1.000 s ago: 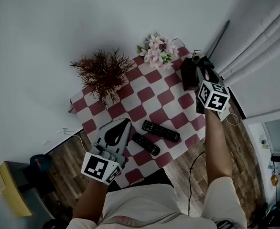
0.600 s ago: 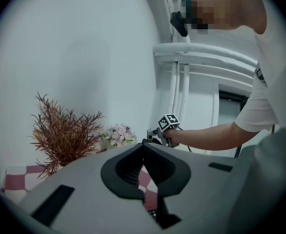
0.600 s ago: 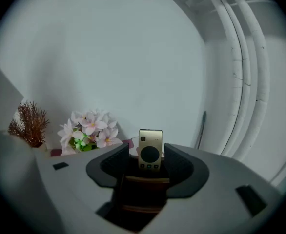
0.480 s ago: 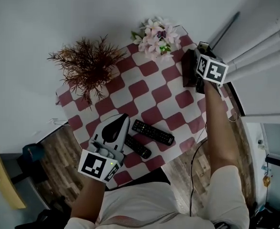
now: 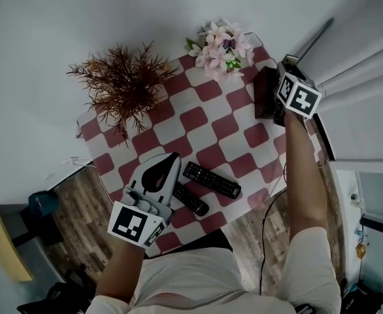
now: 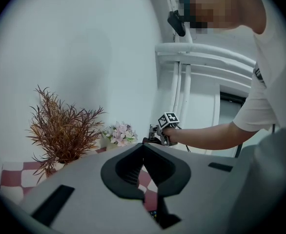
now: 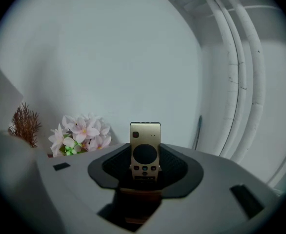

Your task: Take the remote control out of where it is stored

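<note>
**A:** Remote location, please?

**B:** The gold remote stands upright at the far right edge of the checkered table. Its lower end is in the dark holder, near the pink flowers.

**A:** And the right gripper?

**B:** Its jaws have just been closing, and the pads sit against both sides of the gold remote.

**A:** The left gripper?

**B:** It hangs over the near left part of the table with its tips pressed together and nothing between them. A longer black remote and a shorter black remote lie flat just to its right.
</note>
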Motion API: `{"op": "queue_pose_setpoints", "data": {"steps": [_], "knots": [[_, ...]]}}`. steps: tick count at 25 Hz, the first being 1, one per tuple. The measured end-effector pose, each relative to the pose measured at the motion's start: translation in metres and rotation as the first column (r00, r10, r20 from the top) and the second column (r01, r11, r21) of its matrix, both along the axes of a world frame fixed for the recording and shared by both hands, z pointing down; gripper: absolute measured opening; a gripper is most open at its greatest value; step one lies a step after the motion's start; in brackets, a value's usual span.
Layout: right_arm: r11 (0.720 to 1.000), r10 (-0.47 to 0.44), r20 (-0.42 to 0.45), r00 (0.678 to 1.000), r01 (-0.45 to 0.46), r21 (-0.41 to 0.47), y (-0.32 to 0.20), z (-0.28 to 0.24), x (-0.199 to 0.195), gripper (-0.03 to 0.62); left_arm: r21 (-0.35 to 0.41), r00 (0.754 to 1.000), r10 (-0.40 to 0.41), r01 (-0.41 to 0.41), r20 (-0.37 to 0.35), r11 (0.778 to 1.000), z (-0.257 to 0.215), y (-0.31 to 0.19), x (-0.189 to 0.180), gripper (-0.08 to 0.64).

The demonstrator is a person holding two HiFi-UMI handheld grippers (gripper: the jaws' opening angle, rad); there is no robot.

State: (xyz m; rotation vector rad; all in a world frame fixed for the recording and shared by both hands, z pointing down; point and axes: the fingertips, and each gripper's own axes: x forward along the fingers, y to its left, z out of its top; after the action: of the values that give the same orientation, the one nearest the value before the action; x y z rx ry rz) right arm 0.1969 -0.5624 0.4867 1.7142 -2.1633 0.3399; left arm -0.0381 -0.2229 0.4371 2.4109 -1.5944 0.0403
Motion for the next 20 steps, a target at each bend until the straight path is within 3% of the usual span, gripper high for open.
{"op": "queue_pose_setpoints", "data": {"steps": [6, 11, 13, 15, 17, 20], "knots": [[0.984, -0.053, 0.006, 0.999, 0.051, 0.173, 0.041, -0.07, -0.001, 0.186, 0.025, 1.0, 0.011, -0.011, -0.005, 1.0, -0.013, 0.005, -0.007, 0.008], [0.953, -0.198, -0.072, 0.978, 0.209, 0.22, 0.11, -0.113, -0.017, 0.186, 0.037, 1.0, 0.028, -0.027, -0.009, 0.999, -0.021, 0.015, -0.013, 0.009], [0.939, -0.291, -0.134, 0.947, 0.31, 0.152, 0.143, -0.106, -0.03, 0.186, 0.036, 0.999, 0.03, -0.03, -0.011, 0.999, -0.023, 0.019, -0.017, 0.008], [0.908, -0.405, -0.196, 0.893, 0.419, 0.03, 0.176, -0.085, -0.047, 0.184, 0.035, 0.999, 0.031, -0.03, -0.014, 0.999, -0.024, 0.023, -0.022, 0.008], [0.858, -0.512, -0.253, 0.821, 0.501, -0.114, 0.206, -0.054, -0.063, 0.184, 0.034, 0.999, 0.032, -0.031, -0.016, 0.999, -0.024, 0.027, -0.026, 0.008], [0.771, -0.635, -0.316, 0.704, 0.554, -0.314, 0.243, -0.007, -0.081, 0.184, 0.032, 0.999, 0.032, -0.032, -0.019, 0.999, -0.024, 0.033, -0.029, 0.008]]}}
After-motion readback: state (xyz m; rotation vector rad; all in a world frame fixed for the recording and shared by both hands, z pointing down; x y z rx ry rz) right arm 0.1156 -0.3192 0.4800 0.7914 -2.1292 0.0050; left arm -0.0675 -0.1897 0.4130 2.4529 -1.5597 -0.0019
